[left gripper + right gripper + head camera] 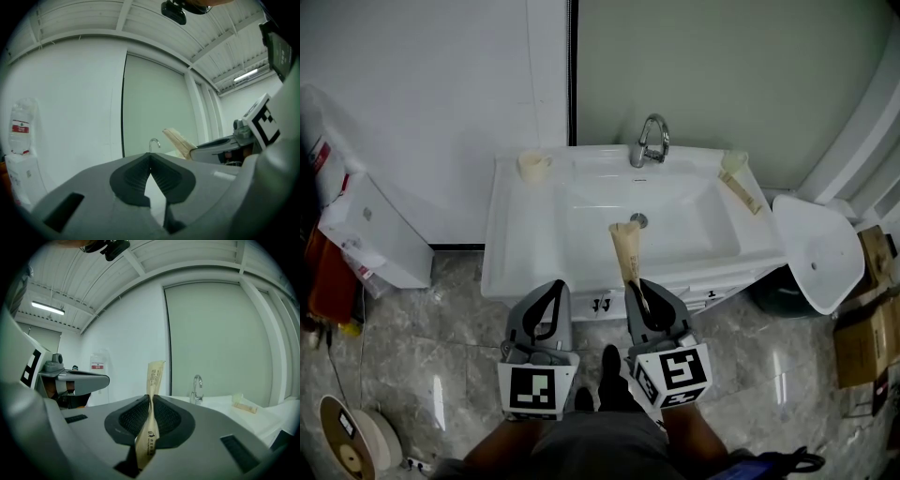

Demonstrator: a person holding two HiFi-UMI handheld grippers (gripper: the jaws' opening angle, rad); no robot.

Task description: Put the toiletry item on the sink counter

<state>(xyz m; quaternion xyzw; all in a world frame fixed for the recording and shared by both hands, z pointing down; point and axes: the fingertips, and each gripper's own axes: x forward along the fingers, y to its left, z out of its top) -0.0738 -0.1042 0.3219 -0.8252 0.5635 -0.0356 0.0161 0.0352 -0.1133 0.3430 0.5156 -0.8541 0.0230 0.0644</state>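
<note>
The toiletry packet point(625, 247) point(153, 378), a long tan sachet w/ small print, was pinched at its lower half in the right gripper point(638, 285) point(151, 397). The fingers point(135, 416) were clamped on it, dark ribbed pads pressed to both sides. In the right gripper view it stood roughly upright, w/ a slight twist at the pinch. In the head view its far end reached out over the near rim of the basin point(684, 225), toward the drain, and it wasn't resting on anything.

Just left of it was the left gripper point(554, 286) point(150, 155). Its fingers point(133, 176) were together at the tips, w/ nothing between them. Both grippers were held at the near edge of the white bench point(508, 239), about level w/ each other.

On the bench:
- A chrome tap point(649, 141) stood at the far middle.
- A pale cup point(532, 167) sat at the far left corner.
- A second packet point(739, 192) of the same tan kind lay at the far right, tilted.

Grey marble floor point(441, 361) was below, w/ a white box point(380, 234) on it left of the bench.
</note>
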